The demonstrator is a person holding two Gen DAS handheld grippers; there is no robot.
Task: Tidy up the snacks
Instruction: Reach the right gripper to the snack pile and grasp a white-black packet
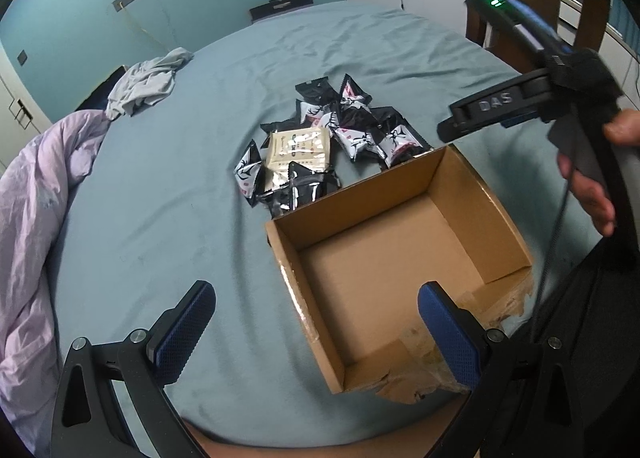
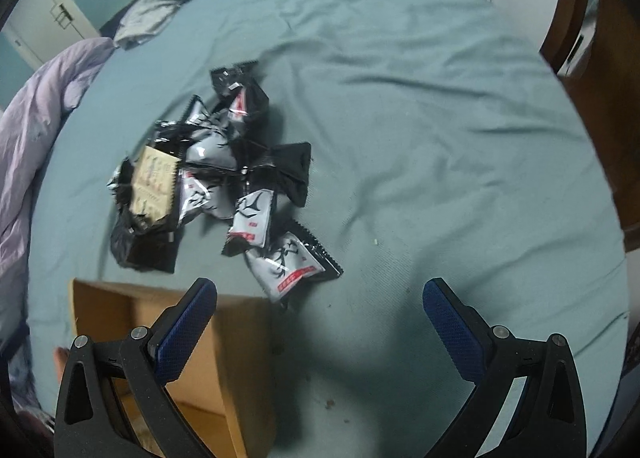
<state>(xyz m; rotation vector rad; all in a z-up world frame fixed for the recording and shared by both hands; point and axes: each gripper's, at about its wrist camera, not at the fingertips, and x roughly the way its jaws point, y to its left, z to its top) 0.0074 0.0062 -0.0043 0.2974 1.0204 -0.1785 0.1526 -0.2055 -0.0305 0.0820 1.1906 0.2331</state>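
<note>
On the far left a lilac quilt (image 1: 36,193) lies bunched and soft at the bed's edge, with a grey cloth (image 1: 146,83) crumpled beyond it. The left gripper (image 1: 316,332) hovers with its fingers spread wide and empty over the near-left corner of the box (image 1: 472,193), which is bare inside.

The snacks (image 1: 320,141) sit in a loose pile on the teal bed (image 1: 168,217), touching the box's far wall: glossy black-and-white pillow packets with serrated ends, plus one flat cream packet (image 1: 298,147).

The right gripper (image 2: 320,322) is likewise open and empty, near the closest packet (image 2: 290,264). That one looks the best first pick: it lies at the pile's edge. Pinch across its puffed middle, since the slick film may slip, then lift clear of the rim. The box is plain corrugated card, torn and taped along its near edge.
</note>
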